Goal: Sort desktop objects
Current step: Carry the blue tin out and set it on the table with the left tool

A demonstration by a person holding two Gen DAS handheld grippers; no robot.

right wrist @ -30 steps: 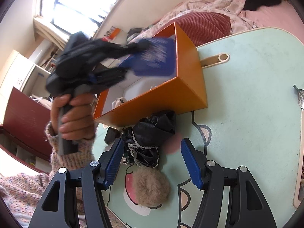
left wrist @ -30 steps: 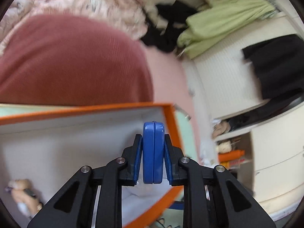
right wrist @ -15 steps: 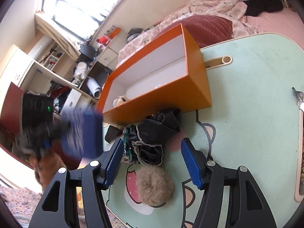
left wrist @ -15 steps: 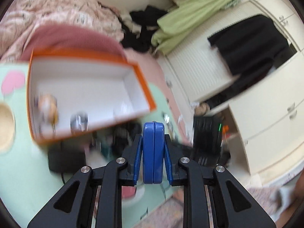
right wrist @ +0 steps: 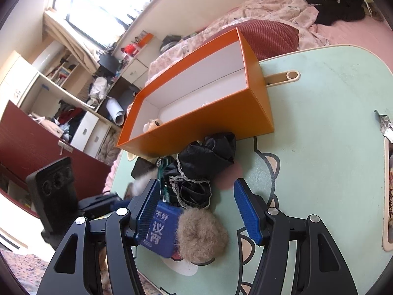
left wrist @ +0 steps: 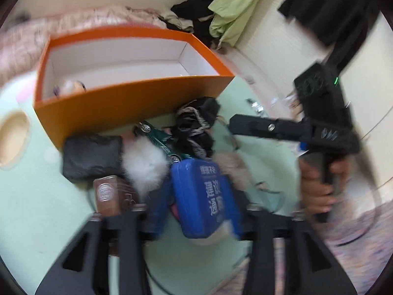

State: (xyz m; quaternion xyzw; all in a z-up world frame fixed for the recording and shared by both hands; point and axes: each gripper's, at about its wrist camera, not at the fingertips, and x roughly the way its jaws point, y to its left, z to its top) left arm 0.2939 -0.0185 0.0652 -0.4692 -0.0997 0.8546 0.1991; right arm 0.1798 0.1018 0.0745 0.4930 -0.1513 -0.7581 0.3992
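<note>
I see an orange box with a plain white inside, standing on a pale mint-green table printed with a cartoon face in black outline and pink cheeks. In front of it I make out a blue tin with white Chinese lettering, a black cloth edged in pale lace, a tan fur pompom, a white fur pompom, a dark grey pouch, a dark green toy car and a brown case with a ringed emblem. My grippers are black with blue ribbed pads.

Daylight from the window glares; left view motion-blurred, fisheye edges bent and dark.
</note>
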